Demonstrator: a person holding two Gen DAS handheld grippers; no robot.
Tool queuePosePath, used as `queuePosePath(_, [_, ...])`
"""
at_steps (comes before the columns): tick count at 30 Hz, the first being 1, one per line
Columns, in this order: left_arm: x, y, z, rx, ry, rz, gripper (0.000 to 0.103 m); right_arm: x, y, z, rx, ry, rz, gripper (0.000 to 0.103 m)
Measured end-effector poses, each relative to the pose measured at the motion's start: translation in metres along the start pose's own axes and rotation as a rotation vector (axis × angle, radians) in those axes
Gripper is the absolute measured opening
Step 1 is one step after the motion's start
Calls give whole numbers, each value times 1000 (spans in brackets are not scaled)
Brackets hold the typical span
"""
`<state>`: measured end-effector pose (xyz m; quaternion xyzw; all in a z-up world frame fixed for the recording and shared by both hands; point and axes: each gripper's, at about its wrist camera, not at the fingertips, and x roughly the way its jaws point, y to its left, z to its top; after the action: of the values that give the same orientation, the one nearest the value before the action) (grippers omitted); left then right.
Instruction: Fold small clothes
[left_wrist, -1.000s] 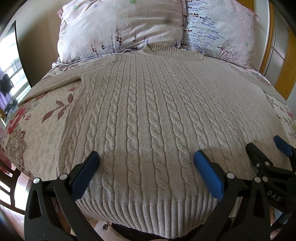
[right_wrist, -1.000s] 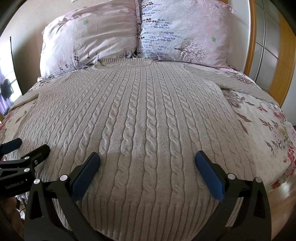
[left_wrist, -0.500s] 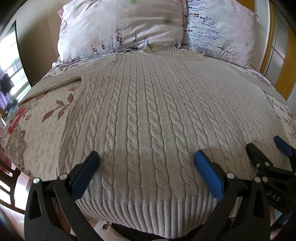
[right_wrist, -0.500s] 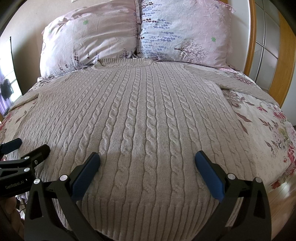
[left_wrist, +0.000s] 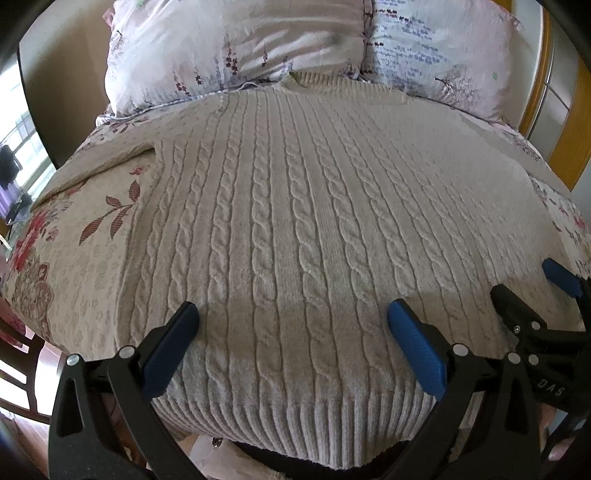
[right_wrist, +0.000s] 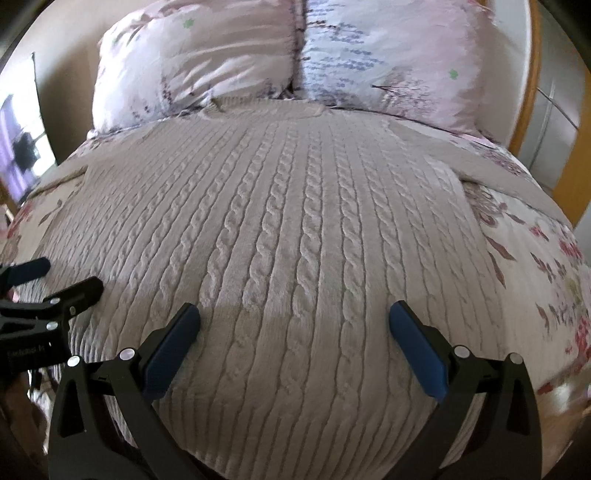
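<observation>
Daylit; right wrist view motion-blurred; fisheye bends edges, dark corners.

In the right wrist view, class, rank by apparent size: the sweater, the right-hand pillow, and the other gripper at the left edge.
1. sweater
2. right-hand pillow
3. left gripper, though its nearness to the camera inflates it

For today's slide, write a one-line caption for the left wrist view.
Open left gripper poised over a beige cable-knit sweater spread flat on a floral bed.
</observation>
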<state>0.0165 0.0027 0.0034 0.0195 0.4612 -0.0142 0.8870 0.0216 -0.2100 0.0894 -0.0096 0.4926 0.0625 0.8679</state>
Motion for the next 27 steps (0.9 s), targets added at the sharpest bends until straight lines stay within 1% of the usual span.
queuePosePath(2, [1, -1, 4, 12, 23, -2, 101, 1, -2, 1, -27, -7, 31, 102])
queuePosePath(3, [2, -1, 6, 17, 33, -5, 101, 2, -5, 1, -49, -23, 63, 102])
queuePosePath(4, [1, -1, 5, 19, 35, -6, 101, 1, -7, 2, -59, -19, 79, 102])
queuePosePath(5, [3, -1, 11, 34, 52, -14, 101, 2, -9, 4, -68, -11, 96, 102])
queuePosePath(6, [3, -2, 12, 39, 53, -15, 101, 4, -17, 12, -51, 12, 124, 102])
queuePosePath(8, [3, 0, 19, 49, 53, -15, 101, 3, -40, 24, 27, 4, 145, 102])
queuePosePath(10, [0, 6, 35, 55, 3, 7, 101, -1, -73, 42, 140, -19, 177, 102])
queuePosePath(12, [-3, 10, 51, 60, -50, 22, 101, -3, -111, 61, 265, -49, 191, 100])
queuePosePath(13, [-5, 12, 58, 64, -70, 24, 101, -3, -134, 69, 340, -57, 185, 96])
queuePosePath(14, [-5, 12, 66, 70, -86, 23, 101, 0, -157, 78, 416, -57, 175, 88])
queuePosePath(15, [-3, 12, 78, 86, -92, 24, 101, 3, -175, 85, 476, -53, 168, 85])
queuePosePath(16, [0, 11, 87, 100, -86, 28, 101, 11, -201, 94, 560, -47, 166, 83])
queuePosePath(17, [3, 10, 97, 114, -79, 24, 101, 17, -222, 99, 634, -36, 161, 78])
queuePosePath(19, [8, 9, 108, 130, -77, 11, 101, 30, -256, 101, 757, -9, 164, 70])
queuePosePath(21, [16, 8, 125, 149, -79, -6, 101, 48, -284, 103, 859, 17, 173, 67])
queuePosePath(22, [18, 6, 129, 151, -78, -6, 101, 56, -293, 104, 895, 31, 163, 63])
queuePosePath(23, [21, 5, 135, 156, -80, -13, 101, 57, -296, 102, 914, 40, 160, 62])
queuePosePath(25, [27, 3, 145, 160, -85, -50, 101, 70, -306, 103, 953, 62, 150, 61])
queuePosePath(27, [35, 1, 155, 150, -85, -98, 101, 78, -307, 103, 964, 78, 140, 60])
